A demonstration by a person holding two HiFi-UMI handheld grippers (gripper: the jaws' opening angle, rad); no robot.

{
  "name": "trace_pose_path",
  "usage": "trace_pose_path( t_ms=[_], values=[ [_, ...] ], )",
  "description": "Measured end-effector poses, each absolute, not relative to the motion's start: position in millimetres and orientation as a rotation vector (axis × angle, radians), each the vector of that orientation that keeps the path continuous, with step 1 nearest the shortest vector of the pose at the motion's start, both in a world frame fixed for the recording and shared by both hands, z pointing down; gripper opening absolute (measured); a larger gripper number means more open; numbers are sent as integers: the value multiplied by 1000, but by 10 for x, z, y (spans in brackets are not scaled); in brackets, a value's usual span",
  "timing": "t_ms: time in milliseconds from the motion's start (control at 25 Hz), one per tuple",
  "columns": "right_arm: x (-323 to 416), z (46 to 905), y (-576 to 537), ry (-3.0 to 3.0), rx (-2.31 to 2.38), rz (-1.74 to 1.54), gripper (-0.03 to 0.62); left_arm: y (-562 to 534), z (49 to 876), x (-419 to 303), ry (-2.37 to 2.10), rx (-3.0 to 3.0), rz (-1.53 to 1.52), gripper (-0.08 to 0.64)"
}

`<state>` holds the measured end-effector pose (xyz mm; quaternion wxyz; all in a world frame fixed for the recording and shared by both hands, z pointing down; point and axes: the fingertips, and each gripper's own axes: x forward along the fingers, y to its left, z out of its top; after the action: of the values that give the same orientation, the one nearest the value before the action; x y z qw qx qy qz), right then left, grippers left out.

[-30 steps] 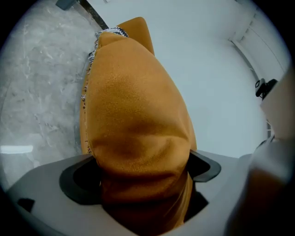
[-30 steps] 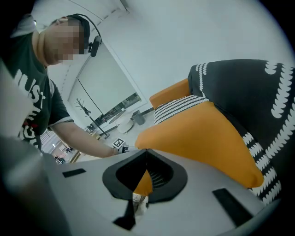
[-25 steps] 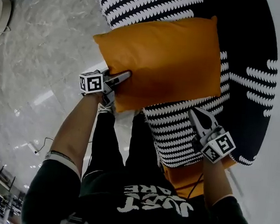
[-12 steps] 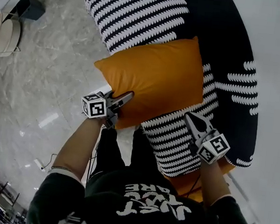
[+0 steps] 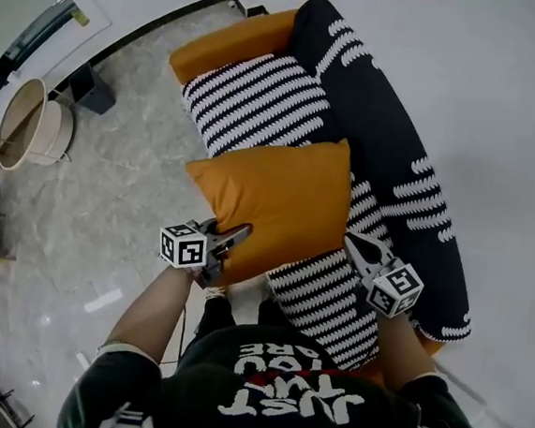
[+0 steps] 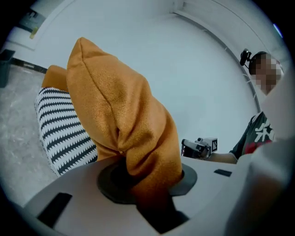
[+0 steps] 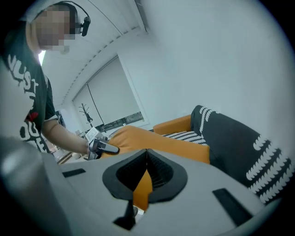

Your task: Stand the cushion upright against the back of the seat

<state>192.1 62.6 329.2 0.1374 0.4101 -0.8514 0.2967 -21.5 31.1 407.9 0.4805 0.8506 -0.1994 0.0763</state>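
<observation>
Orange cloth is bunched thick between the jaws of the left gripper (image 5: 234,237), which have just been closing on the near left corner of the cushion (image 5: 278,205) and now pinch it hard. The right gripper (image 5: 354,246) has its jaws together on a thin fold at the near right corner, just the edge of the cover. Between the two, the cushion hangs over the front part of the striped seat (image 5: 250,99) with its broad face mostly up, not yet leaning on anything.

By the look of it the cushion is light and soft. It crumples where it is pinched and will likely droop in the middle, so the two near corners are a fair hold, though the thin right-hand pinch could slip off the smooth cover.

Past it the seat looks bare, so I see nothing to block the way. The black backrest (image 5: 372,106) curves round behind, with the orange armrest (image 5: 229,47) at the far end and the white wall (image 5: 503,109) close behind that. Off to the side, on the marble floor (image 5: 109,193), stands a round pale tub (image 5: 31,124), well clear.
</observation>
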Motion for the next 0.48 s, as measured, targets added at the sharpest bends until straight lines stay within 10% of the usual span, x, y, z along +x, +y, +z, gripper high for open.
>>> trace_pose_path(
  t_ms=[480],
  values=[
    [2023, 2390, 342, -2619, 1171, 643, 25, -159, 2613, -452, -596, 2419, 463, 127]
  ],
)
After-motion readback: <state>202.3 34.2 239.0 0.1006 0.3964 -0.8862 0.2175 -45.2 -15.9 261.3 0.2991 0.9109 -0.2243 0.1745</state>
